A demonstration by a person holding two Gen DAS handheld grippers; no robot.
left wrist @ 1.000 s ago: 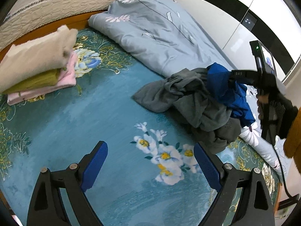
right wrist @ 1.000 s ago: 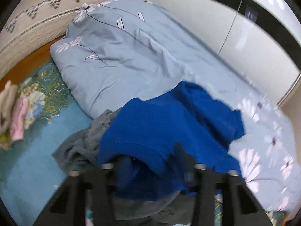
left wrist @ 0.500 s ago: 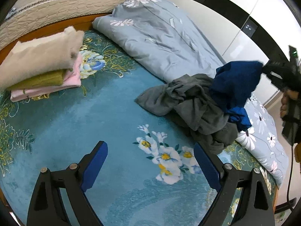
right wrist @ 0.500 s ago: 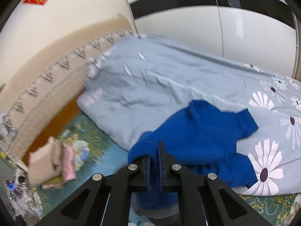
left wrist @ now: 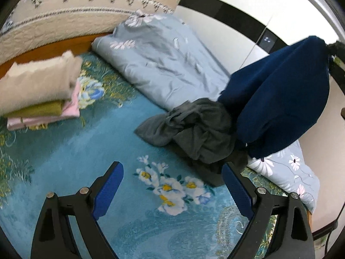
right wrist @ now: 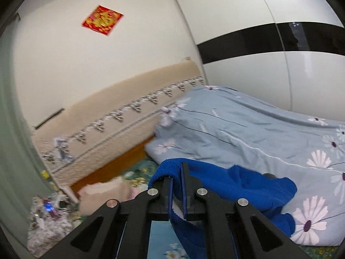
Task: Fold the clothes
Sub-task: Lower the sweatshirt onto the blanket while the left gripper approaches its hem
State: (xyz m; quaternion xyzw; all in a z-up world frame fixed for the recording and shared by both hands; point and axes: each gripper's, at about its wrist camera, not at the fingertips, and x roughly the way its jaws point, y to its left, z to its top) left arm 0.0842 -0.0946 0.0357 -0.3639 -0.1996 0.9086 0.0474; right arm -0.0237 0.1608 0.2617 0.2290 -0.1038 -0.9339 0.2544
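We see the right gripper (right wrist: pixel 177 180) pinching the blue sweater (left wrist: pixel 280 95) aloft; our left gripper (left wrist: pixel 172 185) hangs spread above the floral bedspread (left wrist: pixel 86 155).

Blue garment lifted, grey one heaped, three folded

The blue sweater (left wrist: pixel 282 99) hangs raised at 2 o'clock in the left wrist view, its lower end trailing onto the crumpled dark grey garment (left wrist: pixel 194 129) heaped at centre. At 9 o'clock sits a folded stack (left wrist: pixel 41 95): cream on top, olive in the middle, pink beneath. The right wrist view shows the sweater's ribbed edge (right wrist: pixel 172 168) at 6 o'clock.
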